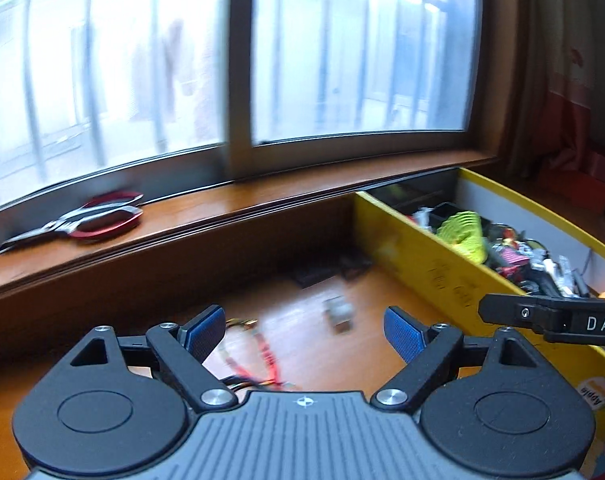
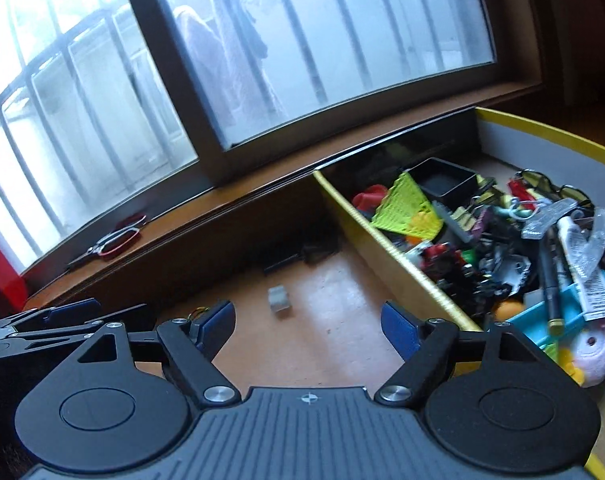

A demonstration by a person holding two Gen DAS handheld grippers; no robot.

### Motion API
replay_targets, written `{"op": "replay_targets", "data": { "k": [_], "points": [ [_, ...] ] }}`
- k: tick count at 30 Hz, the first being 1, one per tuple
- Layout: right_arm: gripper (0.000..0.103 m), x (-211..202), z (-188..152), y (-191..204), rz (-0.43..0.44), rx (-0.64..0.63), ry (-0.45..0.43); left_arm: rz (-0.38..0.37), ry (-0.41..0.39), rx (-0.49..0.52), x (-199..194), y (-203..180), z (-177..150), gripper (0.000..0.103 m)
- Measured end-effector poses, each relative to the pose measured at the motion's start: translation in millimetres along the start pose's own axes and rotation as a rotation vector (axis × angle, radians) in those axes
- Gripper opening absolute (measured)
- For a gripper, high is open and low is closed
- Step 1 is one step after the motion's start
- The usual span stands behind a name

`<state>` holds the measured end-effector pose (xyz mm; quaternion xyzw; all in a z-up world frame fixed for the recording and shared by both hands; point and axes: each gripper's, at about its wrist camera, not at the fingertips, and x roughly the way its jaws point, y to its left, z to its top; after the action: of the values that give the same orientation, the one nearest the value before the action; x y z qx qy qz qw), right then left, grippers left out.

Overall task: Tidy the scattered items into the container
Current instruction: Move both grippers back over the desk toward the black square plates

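Note:
My left gripper (image 1: 304,332) is open above the wooden tabletop, with nothing between its blue pads (image 1: 204,332). Below it lie red and yellow wires (image 1: 258,352), and a small grey block (image 1: 338,312) sits just ahead. To the right stands the yellow box (image 1: 422,256), filled with several mixed items. My right gripper (image 2: 308,328) is open too and holds nothing; it hovers over the table beside the yellow box wall (image 2: 382,248). The grey block (image 2: 279,299) lies ahead of its left finger. The view is blurred.
Red-handled scissors (image 1: 90,220) rest on the window sill at the back left. A dark object (image 1: 326,270) lies on the table against the sill. The other gripper's finger (image 1: 542,316) reaches in from the right, over the box edge. Window panes fill the background.

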<state>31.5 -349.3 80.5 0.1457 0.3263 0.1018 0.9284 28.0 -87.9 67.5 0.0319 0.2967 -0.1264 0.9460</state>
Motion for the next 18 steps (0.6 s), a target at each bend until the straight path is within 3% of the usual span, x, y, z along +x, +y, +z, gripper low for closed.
{"op": "replay_targets", "data": {
  "k": [10,14,18],
  "points": [
    [0.089,53,-11,77,0.065,-0.164,0.094,0.115,0.022,-0.164,-8,92,-33,0.09],
    [0.09,90,0,91,0.057,-0.213,0.114,0.137,0.063,-0.209,4,117,-41,0.09],
    [0.09,132,7,94,-0.01,-0.278,0.108,0.149,0.088,-0.212,17,129,-45,0.09]
  ]
}}
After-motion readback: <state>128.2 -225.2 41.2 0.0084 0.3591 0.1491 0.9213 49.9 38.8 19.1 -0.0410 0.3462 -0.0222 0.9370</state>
